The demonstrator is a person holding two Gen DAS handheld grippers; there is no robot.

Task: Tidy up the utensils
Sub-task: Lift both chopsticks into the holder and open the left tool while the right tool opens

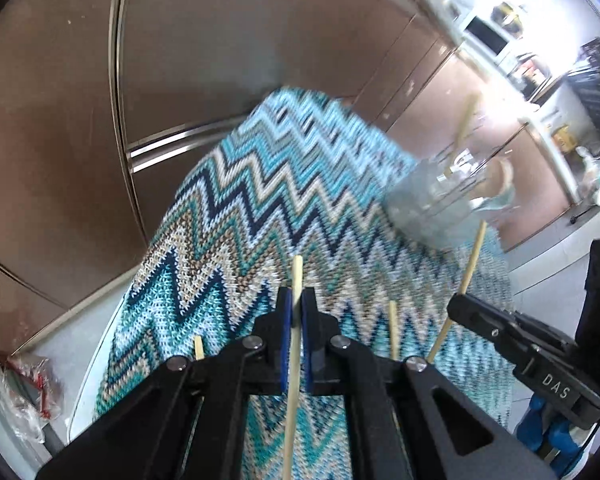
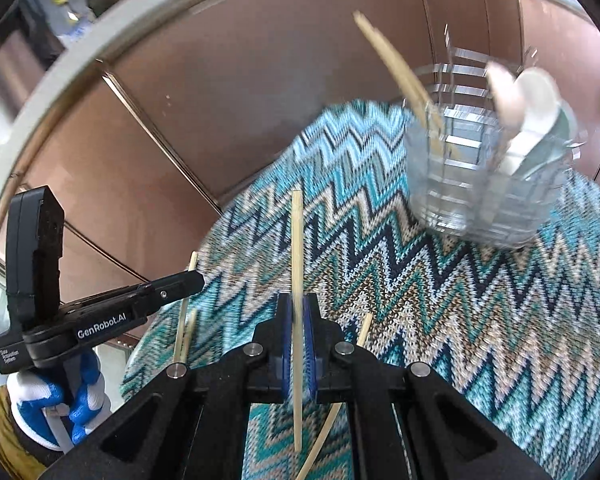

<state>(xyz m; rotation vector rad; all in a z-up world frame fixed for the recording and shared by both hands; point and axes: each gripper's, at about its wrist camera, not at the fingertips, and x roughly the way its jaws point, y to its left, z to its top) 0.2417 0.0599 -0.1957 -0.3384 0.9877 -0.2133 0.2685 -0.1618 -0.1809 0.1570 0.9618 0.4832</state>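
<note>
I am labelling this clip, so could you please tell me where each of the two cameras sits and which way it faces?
Left wrist: on the left gripper, facing forward over the zigzag mat; its jaws pinch a chopstick; the right gripper shows at right.
Right wrist: on the right gripper, facing the clear holder; its jaws pinch another chopstick; the left gripper and a gloved hand show at left.
Shared: mat, holder, loose chopsticks.

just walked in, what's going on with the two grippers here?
A person holds a gripper in each hand, sorting utensils over a zigzag-patterned mat. The left gripper is shut on one chopstick, and the right gripper is shut on another chopstick. A clear holder ahead already contains chopsticks and spoons. More loose chopsticks lie on the mat. Neither held chopstick has reached the holder yet.
</note>
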